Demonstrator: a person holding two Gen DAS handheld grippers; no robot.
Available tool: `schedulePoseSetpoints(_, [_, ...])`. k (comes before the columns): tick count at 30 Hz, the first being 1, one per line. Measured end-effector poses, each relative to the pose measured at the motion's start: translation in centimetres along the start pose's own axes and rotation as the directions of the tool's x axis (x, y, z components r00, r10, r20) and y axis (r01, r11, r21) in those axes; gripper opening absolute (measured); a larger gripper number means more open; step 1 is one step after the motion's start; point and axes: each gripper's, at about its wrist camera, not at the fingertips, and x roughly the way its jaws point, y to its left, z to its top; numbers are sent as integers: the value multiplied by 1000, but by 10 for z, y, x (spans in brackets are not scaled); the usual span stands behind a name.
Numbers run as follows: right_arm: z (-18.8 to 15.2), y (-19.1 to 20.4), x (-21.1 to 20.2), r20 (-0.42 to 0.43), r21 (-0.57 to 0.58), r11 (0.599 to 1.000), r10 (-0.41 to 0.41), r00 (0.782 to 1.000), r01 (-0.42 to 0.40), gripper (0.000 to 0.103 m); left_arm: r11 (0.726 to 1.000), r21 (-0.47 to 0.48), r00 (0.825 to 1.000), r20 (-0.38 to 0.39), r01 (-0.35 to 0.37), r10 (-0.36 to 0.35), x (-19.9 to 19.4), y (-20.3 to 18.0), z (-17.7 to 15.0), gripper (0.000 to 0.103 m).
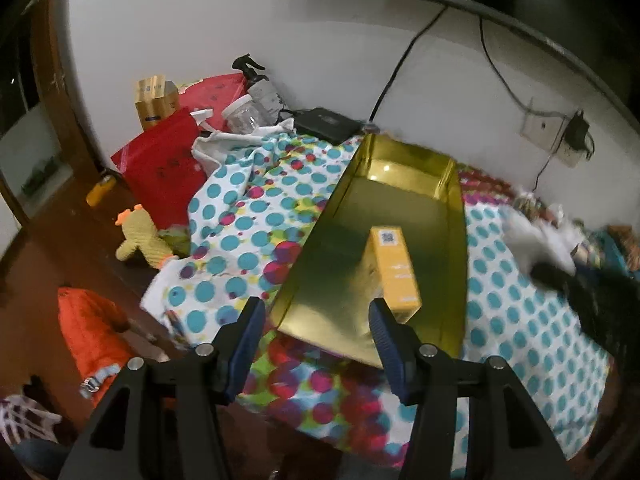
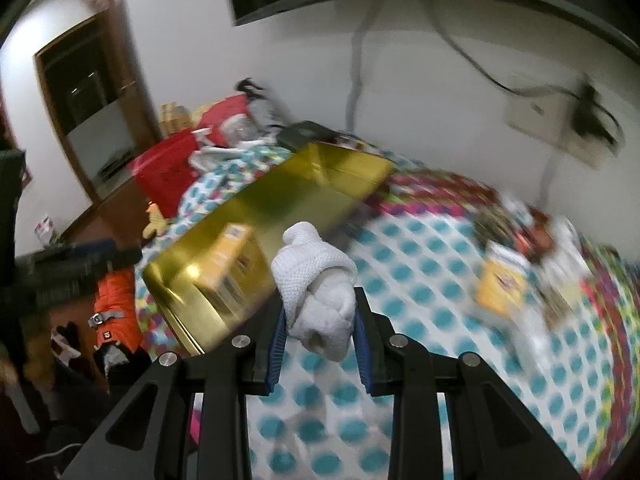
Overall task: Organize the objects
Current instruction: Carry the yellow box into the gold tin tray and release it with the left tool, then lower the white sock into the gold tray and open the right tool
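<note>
White walls, a dark screen and trailing black cables back a bed spread with a dotted sheet (image 1: 520,304) of teal, pink and green spots. On the sheet lies a long gold tray (image 1: 348,216), one end toward the wall and the other toward the near edge of the bed. A yellow box (image 1: 394,268) rests inside the tray at its near end.

The left gripper (image 1: 316,324) hangs just short of that near end with its blue-padded fingers (image 1: 248,344) parted and nothing between them; the yellow box sits just beyond the right-hand finger, apart from it.

The right gripper (image 2: 320,328) is pinched tight on a rolled white cloth (image 2: 316,280), the bundle gripped between both fingers and standing up past their tips. It is carried above the sheet, just beside the tray's long side, near the end where the yellow box lies.

Toward the far right corner of the bed, blurred, sits another yellow packet (image 2: 500,284) among clutter too smeared to identify. At the left edge of the bed are a red bag (image 1: 164,168), a yellow stuffed toy (image 1: 140,240) and an orange garment (image 1: 92,328); a spray bottle (image 1: 260,88) stands by the wall.
</note>
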Motion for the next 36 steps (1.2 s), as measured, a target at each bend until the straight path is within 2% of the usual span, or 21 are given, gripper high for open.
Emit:
schedulePoseSetpoints(6, [33, 35, 53, -68, -48, 998, 29, 997, -32, 28, 1000, 0, 999, -27, 19, -19, 5, 13, -11, 55])
schedulePoseSetpoints(14, [42, 55, 102, -145, -73, 997, -2, 989, -9, 28, 999, -31, 998, -56, 37, -39, 17, 29, -16, 55])
schedulePoseSetpoints(26, [49, 57, 130, -155, -57, 998, -42, 987, 33, 29, 998, -44, 996, -79, 43, -47, 25, 34, -20, 55])
schedulePoseSetpoints(29, [51, 54, 132, -150, -37, 999, -28, 988, 23, 33, 998, -41, 996, -80, 45, -48, 25, 32, -20, 55])
schedulePoseSetpoints(33, [49, 49, 123, -119, -19, 1000, -27, 993, 25, 50, 999, -34, 996, -81, 43, -45, 24, 26, -18, 55])
schedulePoseSetpoints(36, [48, 39, 106, -77, 7, 1000, -17, 997, 17, 55, 998, -31, 996, -77, 53, -55, 23, 20, -17, 55])
